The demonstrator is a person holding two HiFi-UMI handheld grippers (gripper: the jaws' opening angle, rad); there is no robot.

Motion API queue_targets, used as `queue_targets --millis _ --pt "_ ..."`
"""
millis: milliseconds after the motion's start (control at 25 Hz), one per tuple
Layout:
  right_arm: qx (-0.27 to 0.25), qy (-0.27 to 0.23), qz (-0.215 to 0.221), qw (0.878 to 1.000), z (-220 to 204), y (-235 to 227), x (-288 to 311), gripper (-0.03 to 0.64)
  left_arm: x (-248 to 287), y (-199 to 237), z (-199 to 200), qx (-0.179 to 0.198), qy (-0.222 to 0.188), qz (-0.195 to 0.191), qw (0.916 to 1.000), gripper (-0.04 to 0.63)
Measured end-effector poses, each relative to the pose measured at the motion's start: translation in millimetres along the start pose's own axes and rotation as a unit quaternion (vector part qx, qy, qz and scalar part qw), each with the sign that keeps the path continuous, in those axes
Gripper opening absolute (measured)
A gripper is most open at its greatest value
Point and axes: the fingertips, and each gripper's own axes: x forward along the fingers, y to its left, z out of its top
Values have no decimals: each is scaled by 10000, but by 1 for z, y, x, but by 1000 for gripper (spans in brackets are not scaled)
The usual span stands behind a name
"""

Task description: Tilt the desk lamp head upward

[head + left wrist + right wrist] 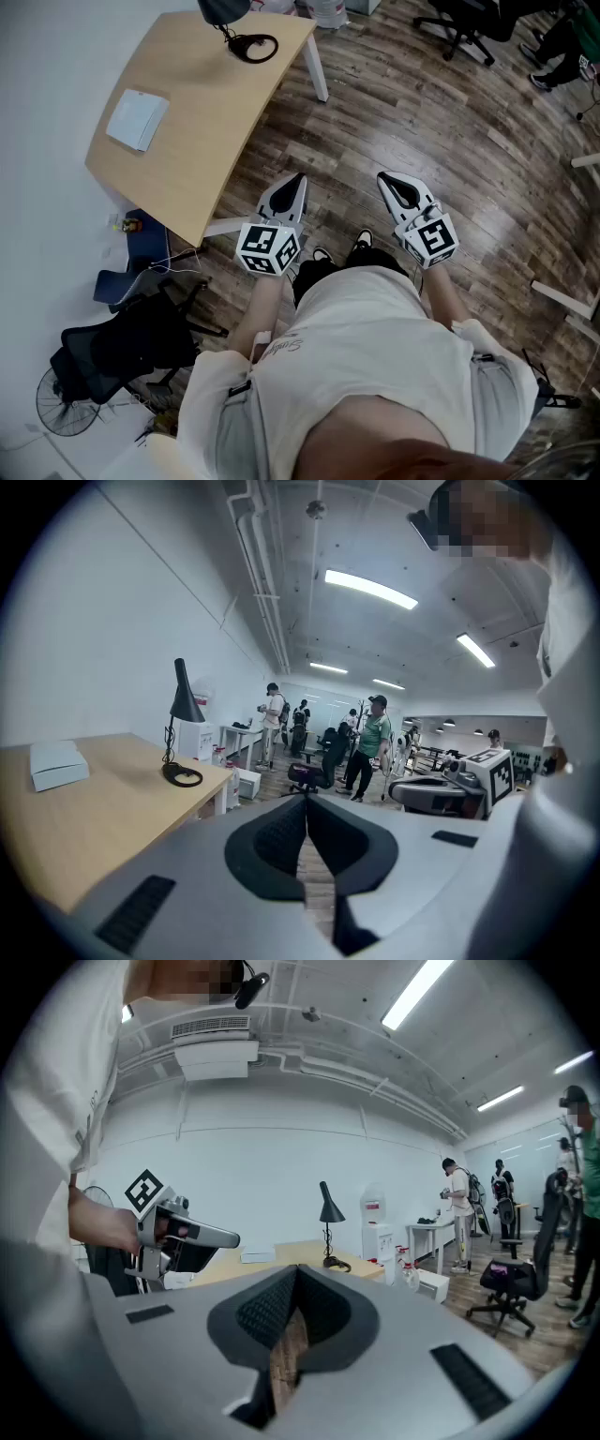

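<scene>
A black desk lamp stands at the far end of the wooden desk, its cone head pointing down over a ring base. It also appears as the lamp in the left gripper view and the lamp in the right gripper view. My left gripper and right gripper hover over the floor in front of me, well short of the desk. Both are shut with nothing between the jaws, seen in the left gripper and right gripper views.
A white pad lies on the desk. A black office chair and a floor fan stand at lower left. More chairs are at the far right. Several people stand further down the room.
</scene>
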Motion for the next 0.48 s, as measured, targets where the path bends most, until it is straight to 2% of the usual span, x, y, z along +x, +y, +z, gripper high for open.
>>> queue_targets --millis 200,480 --pt "-196 -59 97 9997 7 -13 8 -5 9 1 4 -91 -69 63 9999 17" --pt "-87 -80 105 9999 4 -18 20 -5 7 14 10 -160 -44 263 9995 17"
